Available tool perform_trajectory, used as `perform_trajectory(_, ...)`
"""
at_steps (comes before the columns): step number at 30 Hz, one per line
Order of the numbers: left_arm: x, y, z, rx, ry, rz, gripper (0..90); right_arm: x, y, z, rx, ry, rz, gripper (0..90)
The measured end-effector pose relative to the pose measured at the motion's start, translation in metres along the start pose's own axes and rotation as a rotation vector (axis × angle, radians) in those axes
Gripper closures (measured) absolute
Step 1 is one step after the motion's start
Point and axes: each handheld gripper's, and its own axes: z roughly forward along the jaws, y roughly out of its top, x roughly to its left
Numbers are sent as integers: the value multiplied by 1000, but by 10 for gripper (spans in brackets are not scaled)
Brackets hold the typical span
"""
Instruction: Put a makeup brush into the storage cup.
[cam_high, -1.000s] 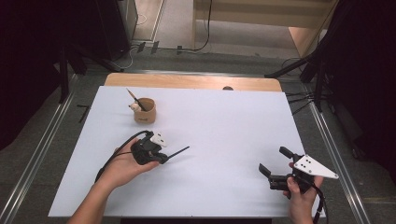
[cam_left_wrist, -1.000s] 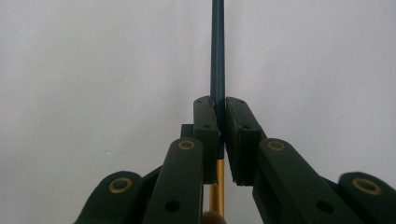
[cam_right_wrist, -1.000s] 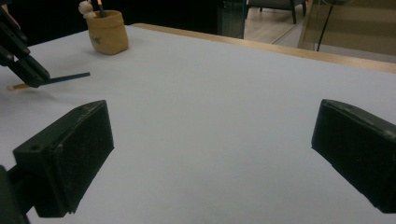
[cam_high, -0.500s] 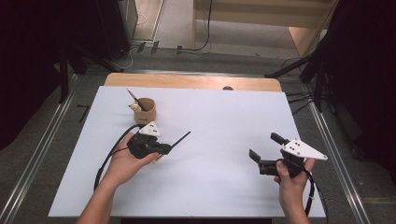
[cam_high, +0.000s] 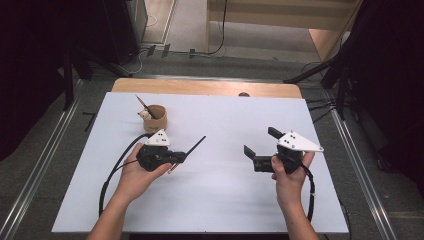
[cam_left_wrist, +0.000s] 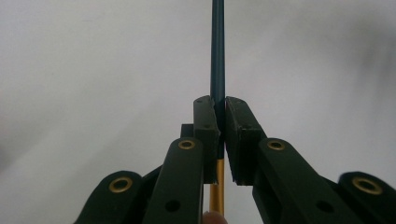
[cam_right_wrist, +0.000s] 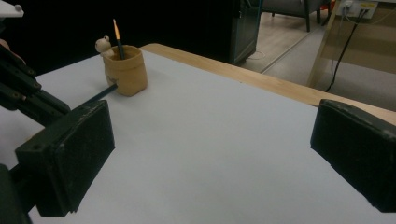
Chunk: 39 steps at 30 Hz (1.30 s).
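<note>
Left tool (cam_left_wrist: 220, 135) around pencil (cam_left_wrist: 217, 56)

I am looking down on a rectangular counter (cam_high: 215, 200) covered by a pale white sheet, with a strip of bare light wood showing along its far edge. One thing stands directly on it: a small tan, round cup-shaped holder (cam_high: 154, 118) near the far left corner, upright, with a dark thin pencil (cam_high: 143, 105) leaning out of it and a small pale figure on its rim.
</note>
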Motion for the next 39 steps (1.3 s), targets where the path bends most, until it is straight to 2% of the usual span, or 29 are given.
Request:
perform_trajectory(5, -2, -1, -4, -65, 0, -14, 845, 8, 10, 10, -10, 12, 20, 0)
perform_trajectory(10, -4, -6, -7, -125, 3, -40, 845, 18, 8, 15, 12, 30, 19, 0)
perform_trajectory(13, -5, -8, -8, -155, 10, -51, 845, 21, 2, 18, 18, 63, 68, 0)
perform_trajectory(15, -5, -9, -8, -184, -6, -64, 845, 24, -2, 21, 25, 63, 94, 6)
perform_trajectory(21, -9, -7, -8, -226, -8, -66, 845, 34, -8, 28, 39, 60, 120, 28)
perform_trajectory(27, -13, -6, -6, -264, -8, -69, 845, 43, -8, 32, 34, 96, 141, 38)
perform_trajectory(32, -17, -5, -6, -297, -17, -74, 845, 50, -8, 33, 2, 154, 178, 137)
perform_trajectory(34, -19, -4, -6, -311, -17, -72, 844, 53, -7, 34, -23, 184, 211, 146)
perform_trajectory(39, -24, -4, -3, -348, -25, -69, 845, 62, -4, 35, -44, 192, 262, 279)
